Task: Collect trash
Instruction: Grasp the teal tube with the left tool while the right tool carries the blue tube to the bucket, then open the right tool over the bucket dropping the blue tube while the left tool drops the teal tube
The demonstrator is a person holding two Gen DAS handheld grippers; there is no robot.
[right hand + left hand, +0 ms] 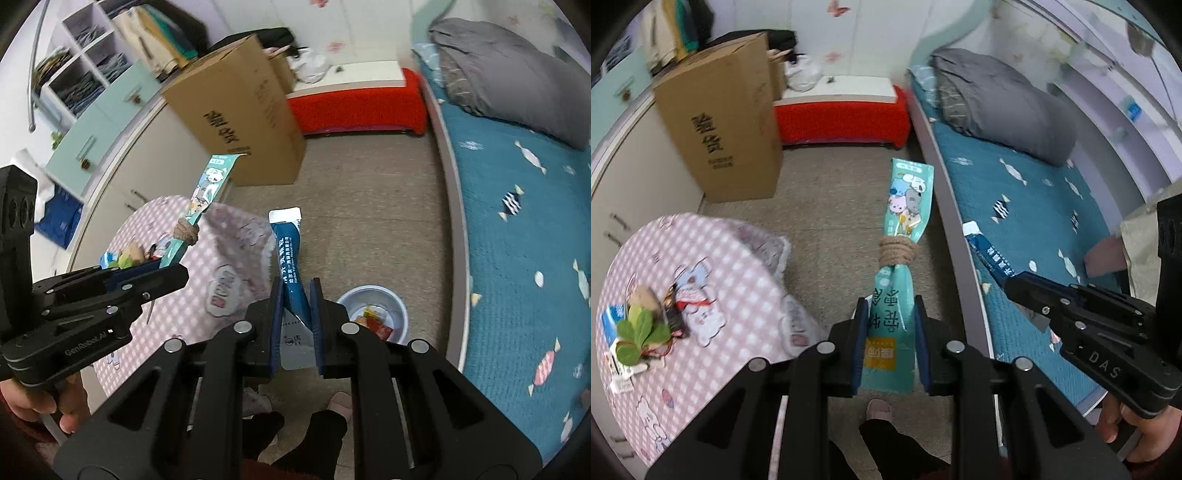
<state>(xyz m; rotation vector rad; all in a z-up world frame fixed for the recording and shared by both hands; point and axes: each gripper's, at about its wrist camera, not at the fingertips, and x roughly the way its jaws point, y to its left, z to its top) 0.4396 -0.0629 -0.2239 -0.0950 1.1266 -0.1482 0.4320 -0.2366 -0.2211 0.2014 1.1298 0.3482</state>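
A long teal packet (899, 280) with cartoon animals, bound at its middle by coiled twine (898, 251), is pinched by its lower end in the left gripper (891, 347). The right gripper (296, 325) clamps one dark blue packet (290, 266) with a white tip. Both are held above the floor. One basin (400, 310) on the floor holds red wrappers, hard to make out. More scraps lie on the pink checked table (713, 295), blurred.

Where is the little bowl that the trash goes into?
In the right wrist view, the bowl sits on the floor between the pink checked table and the bed, just below the right gripper.
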